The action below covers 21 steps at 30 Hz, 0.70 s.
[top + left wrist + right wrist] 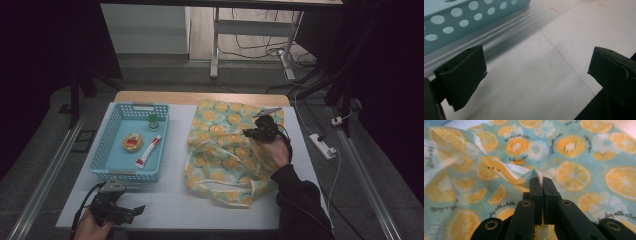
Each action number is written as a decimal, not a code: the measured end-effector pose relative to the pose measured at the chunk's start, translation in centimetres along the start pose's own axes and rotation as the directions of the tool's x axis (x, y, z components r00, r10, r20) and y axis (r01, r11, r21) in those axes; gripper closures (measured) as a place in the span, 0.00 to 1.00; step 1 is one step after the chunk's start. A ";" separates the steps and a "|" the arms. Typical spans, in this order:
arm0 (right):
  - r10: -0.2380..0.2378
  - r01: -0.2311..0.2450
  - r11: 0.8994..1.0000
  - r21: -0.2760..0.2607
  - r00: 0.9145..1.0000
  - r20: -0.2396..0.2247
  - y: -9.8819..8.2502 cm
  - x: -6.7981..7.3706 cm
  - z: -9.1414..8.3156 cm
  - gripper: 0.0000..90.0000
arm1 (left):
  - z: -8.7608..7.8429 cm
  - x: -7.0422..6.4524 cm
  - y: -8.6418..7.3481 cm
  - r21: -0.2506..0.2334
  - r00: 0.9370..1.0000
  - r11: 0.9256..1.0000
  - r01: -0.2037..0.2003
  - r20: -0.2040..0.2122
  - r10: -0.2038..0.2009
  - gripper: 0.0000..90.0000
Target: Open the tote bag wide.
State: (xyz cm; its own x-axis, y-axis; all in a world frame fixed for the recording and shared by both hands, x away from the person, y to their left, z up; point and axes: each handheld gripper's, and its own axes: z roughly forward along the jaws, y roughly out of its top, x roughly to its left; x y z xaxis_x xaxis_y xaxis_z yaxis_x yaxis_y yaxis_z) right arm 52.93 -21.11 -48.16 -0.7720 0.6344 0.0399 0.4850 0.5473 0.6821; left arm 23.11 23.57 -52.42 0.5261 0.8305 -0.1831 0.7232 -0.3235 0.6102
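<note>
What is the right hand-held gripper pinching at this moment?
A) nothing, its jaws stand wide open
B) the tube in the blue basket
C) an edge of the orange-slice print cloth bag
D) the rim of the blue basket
C: in the right gripper view the right hand-held gripper has its jaws shut on a raised fold of the cloth bag, far from the blue basket.

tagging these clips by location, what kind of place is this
Probably a lab or studio set up for recording, not a home: a white work table boxed in by dark curtains, metal floor rails, and a power strip with loose cables on the grey floor. A person works there with handheld tongs.
</note>
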 end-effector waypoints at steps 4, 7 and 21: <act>-0.003 0.003 1.000 0.030 1.000 0.013 -0.9 -0.4 1.2 0.97 | 0.0 0.0 0.0 0.000 1.000 1.000 -0.001 0.000 0.001 0.02; 0.007 -0.008 0.999 0.042 1.000 0.015 -1.5 -0.7 1.7 0.96 | 0.0 0.0 0.0 0.001 1.000 1.000 -0.003 -0.001 0.003 0.02; 0.041 -0.041 0.999 0.024 0.999 0.027 -1.8 -0.8 1.5 0.77 | 0.0 -0.1 0.0 0.001 1.000 1.000 -0.009 -0.003 0.009 0.02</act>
State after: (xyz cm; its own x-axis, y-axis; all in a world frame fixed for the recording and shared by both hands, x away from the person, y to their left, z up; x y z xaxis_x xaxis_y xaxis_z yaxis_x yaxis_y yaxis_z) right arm 53.33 -21.76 -50.50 -0.7401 0.6708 0.0476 0.5260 0.5334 0.6625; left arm 23.06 23.47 -52.39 0.5316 0.8287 -0.1754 0.7185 -0.3315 0.6114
